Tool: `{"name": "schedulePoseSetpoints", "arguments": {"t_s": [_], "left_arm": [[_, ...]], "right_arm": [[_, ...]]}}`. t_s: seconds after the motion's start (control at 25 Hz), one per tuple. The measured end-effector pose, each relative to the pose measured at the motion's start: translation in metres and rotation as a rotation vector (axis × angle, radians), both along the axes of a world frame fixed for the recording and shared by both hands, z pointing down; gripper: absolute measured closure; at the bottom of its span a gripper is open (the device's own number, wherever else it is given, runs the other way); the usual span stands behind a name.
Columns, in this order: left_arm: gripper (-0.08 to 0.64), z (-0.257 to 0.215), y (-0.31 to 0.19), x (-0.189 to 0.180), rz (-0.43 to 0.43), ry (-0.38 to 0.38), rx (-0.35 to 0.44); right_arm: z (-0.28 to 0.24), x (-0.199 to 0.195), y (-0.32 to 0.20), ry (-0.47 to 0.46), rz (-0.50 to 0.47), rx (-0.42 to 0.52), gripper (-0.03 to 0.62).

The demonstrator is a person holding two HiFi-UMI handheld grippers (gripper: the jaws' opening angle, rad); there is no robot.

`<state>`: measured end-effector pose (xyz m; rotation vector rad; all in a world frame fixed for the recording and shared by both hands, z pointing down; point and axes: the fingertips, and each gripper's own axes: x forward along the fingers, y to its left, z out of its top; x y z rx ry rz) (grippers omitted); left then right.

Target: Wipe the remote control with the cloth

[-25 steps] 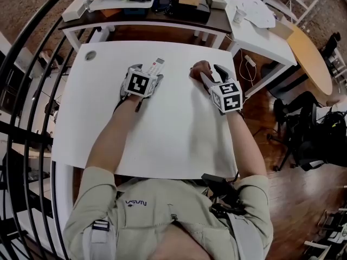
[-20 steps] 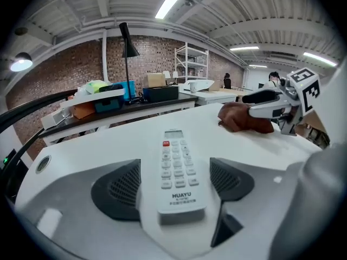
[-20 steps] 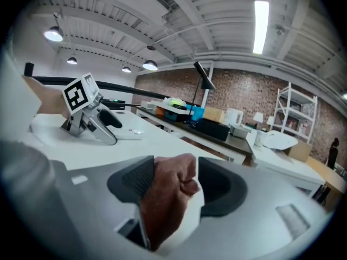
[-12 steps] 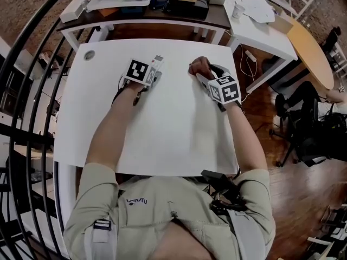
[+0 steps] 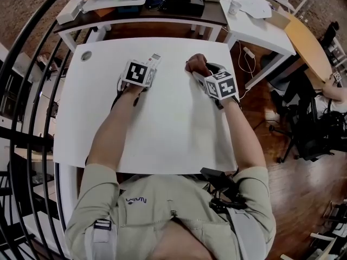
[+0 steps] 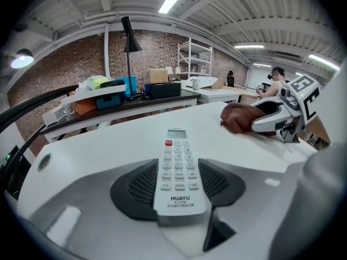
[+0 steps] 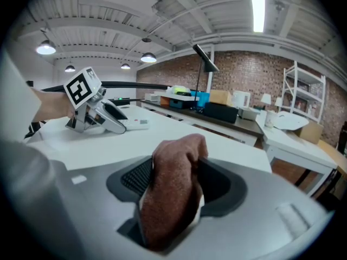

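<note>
The remote control [image 6: 180,172] is pinched face up between the jaws of the left gripper [image 7: 120,126], which have just been closing onto its sides. Its far end is seen beyond the tips. The bunched brown cloth [image 7: 171,188] is found between the jaws of the right gripper [image 6: 259,124], which have just been opening and are spread wide. Both things are rested on the white table [image 5: 162,129].

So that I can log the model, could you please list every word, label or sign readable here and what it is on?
"HUAYU": lower face of the long white plastic remote control.
Small line beneath it and the button legends: too small to read.
Chest lettering on the person's beige shirt: upside down, not legible.
Black-and-white square markers on the two cubes: patterns only, no letters.
</note>
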<state>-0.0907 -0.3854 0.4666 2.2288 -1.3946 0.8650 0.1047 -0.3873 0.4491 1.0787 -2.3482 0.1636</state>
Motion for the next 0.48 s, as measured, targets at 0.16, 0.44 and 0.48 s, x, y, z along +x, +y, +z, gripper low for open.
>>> {"name": "schedulePoseSetpoints", "arguments": {"t_s": [0.16,0.44,0.48], "left_arm": [[0.318,-0.007,0.01,-0.003,-0.019,-0.026,0.091],[0.319,-0.032,0.032,0.011,0.023,0.054,0.199],[0.318,-0.039,0.037,0.013,0.03,0.057,0.219]], "right_arm": [[0.0,0.002,0.001,0.0,0.01,-0.002,0.36],[-0.007,0.005,0.002,0.026,0.037,0.065,0.465],[-0.01,0.006,0.003,0.026,0.048,0.089,0.472]]}}
